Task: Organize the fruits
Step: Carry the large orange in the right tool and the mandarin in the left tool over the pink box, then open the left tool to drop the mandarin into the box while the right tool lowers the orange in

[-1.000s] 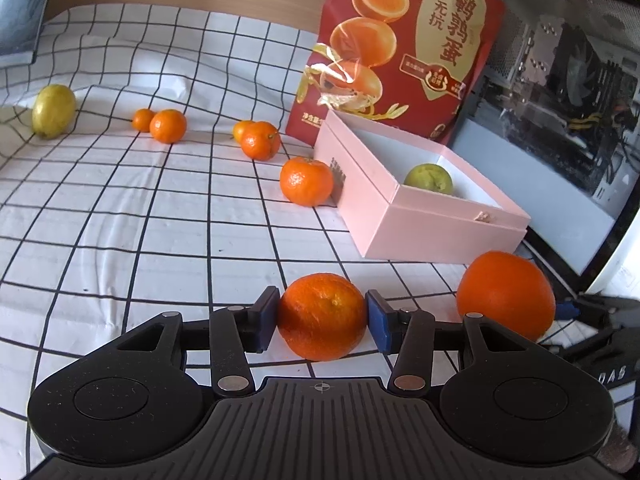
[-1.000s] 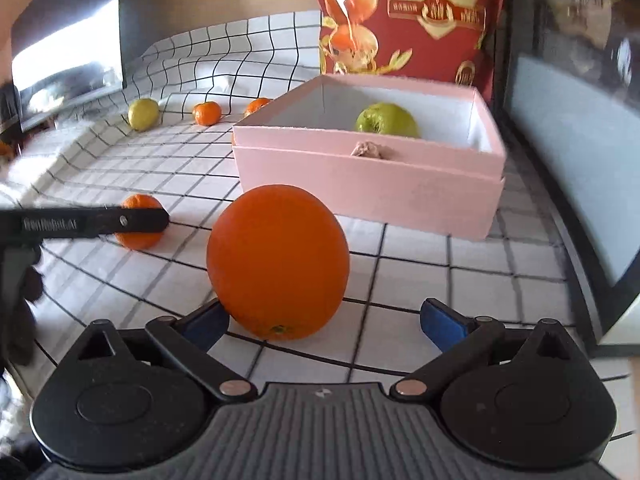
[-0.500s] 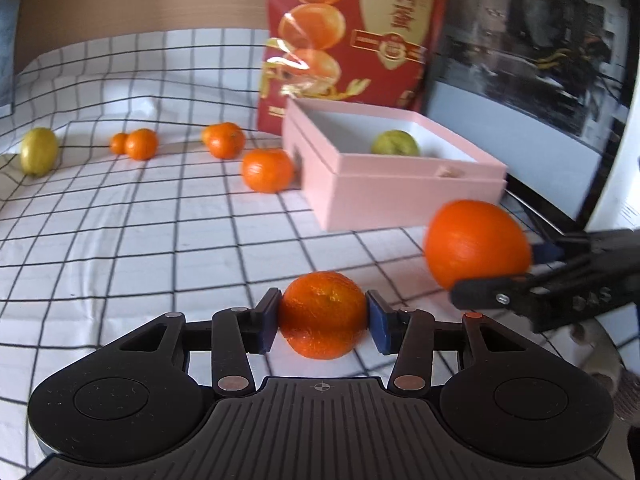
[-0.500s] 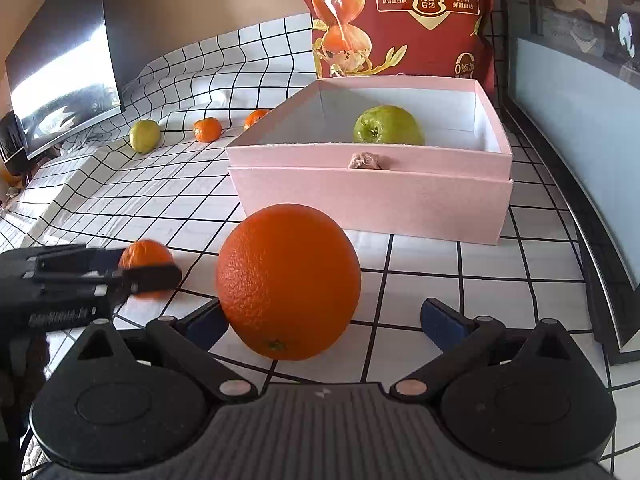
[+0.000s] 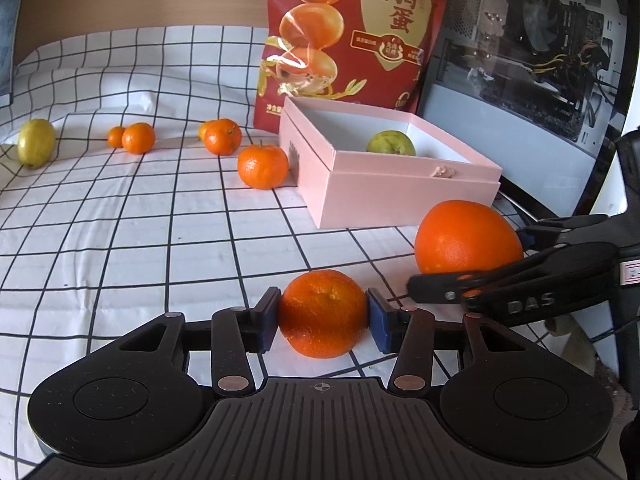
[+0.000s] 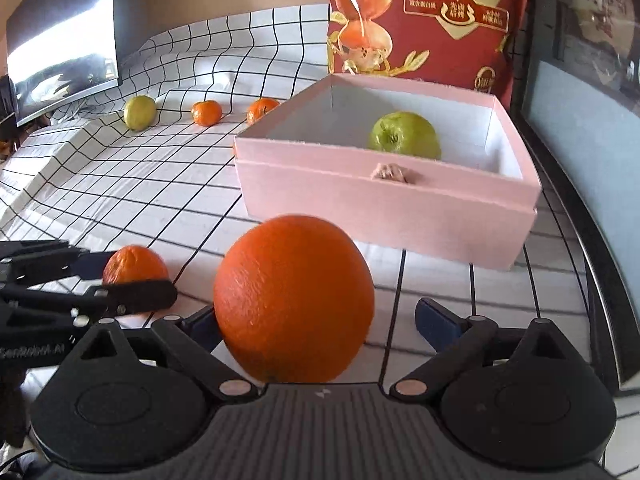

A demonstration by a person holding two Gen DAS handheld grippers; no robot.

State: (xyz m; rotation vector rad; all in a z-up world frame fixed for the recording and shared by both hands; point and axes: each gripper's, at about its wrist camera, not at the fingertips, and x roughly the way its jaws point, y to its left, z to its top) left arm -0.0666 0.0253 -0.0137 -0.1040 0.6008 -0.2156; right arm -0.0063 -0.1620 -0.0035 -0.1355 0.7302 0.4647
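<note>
Ahead of both claws, the pink box (image 6: 384,208) holds one green fruit (image 6: 404,136). The left gripper (image 5: 323,316) is clenched on a small mandarin (image 5: 323,312), both blue pads pressing its sides. The right gripper (image 6: 316,322) is spread wide around the large orange (image 6: 294,300); only its left finger touches the fruit.
</note>
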